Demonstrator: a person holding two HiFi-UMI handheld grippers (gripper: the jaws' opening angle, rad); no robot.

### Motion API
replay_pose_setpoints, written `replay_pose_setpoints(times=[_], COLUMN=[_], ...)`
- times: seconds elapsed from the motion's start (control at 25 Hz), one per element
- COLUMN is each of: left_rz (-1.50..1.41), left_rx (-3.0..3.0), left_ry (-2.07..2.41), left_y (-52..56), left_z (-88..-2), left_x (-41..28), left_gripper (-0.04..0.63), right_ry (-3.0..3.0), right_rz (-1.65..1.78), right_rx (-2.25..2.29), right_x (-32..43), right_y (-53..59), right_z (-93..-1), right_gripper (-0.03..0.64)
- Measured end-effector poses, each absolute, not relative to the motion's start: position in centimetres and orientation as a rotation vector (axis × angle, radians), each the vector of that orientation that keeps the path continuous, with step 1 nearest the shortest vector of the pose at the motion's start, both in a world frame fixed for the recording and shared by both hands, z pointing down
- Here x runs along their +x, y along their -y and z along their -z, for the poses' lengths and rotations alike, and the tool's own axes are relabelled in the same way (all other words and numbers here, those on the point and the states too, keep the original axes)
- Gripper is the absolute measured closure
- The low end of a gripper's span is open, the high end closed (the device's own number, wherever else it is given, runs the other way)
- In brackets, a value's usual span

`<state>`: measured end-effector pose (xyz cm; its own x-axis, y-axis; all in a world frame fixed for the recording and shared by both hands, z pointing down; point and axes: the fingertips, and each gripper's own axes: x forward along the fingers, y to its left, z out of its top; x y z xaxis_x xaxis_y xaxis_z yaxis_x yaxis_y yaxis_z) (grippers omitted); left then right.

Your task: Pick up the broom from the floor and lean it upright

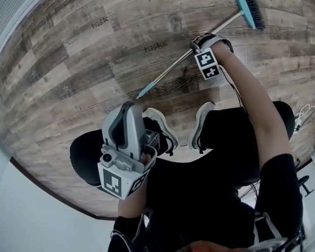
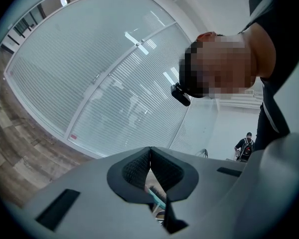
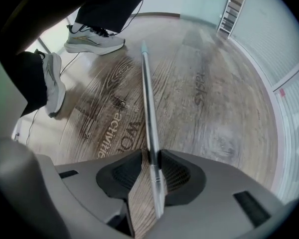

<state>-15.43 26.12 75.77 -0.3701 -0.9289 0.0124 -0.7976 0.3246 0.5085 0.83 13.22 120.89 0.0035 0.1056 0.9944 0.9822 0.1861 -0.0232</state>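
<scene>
Status: early, pick-up not yet made. The broom [image 1: 168,71] lies flat on the wood-print floor [image 1: 84,62], ahead of the person's shoes [image 1: 160,127]. No part of it is lifted as far as the head view shows. The right gripper [image 3: 152,156] points down onto the metal handle [image 3: 147,98], at a spot nearer the brush head [image 1: 249,7] than the free end. Its jaws straddle the handle closely. A sliver of floor shows between the left pad and the tube, so the grip reads as not clamped; judged, not certain. The left gripper [image 2: 150,151] is held level close to the body, jaws together at the tips with nothing gripped, facing a glazed wall [image 2: 104,93]. It is well apart from the broom. Orientation: in the head view the long axis runs diagonally, with the brush head at upper right and the teal end cap [image 1: 142,93] at lower left, pointing toward the shoes. In the right gripper view the handle runs straight away from the jaws. Remaining: clamp the handle, raise the broom, swing it vertical and lean it against a support. No support has been chosen in these views.
</scene>
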Motion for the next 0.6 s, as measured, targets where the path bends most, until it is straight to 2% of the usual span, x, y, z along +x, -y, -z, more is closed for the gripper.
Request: replay_pose_setpoints(times=[0.12, 0.6], left_rz=[0.628, 0.528], left_rx=[1.554, 1.537], left_ry=[2.293, 2.492], left_y=[-26.0, -26.2], left_z=[-75.3, -73.4], left_x=[-15.0, -15.4], left_gripper=[0.578, 0.578], right_ry=[1.34, 1.491], right_rz=[0.981, 1.029], right_rx=[-1.159, -1.14], right_x=[1.2, -0.5], right_y=[-13.4, -13.6], right_z=[-120.9, -117.6], right_gripper=[0.526, 0.538])
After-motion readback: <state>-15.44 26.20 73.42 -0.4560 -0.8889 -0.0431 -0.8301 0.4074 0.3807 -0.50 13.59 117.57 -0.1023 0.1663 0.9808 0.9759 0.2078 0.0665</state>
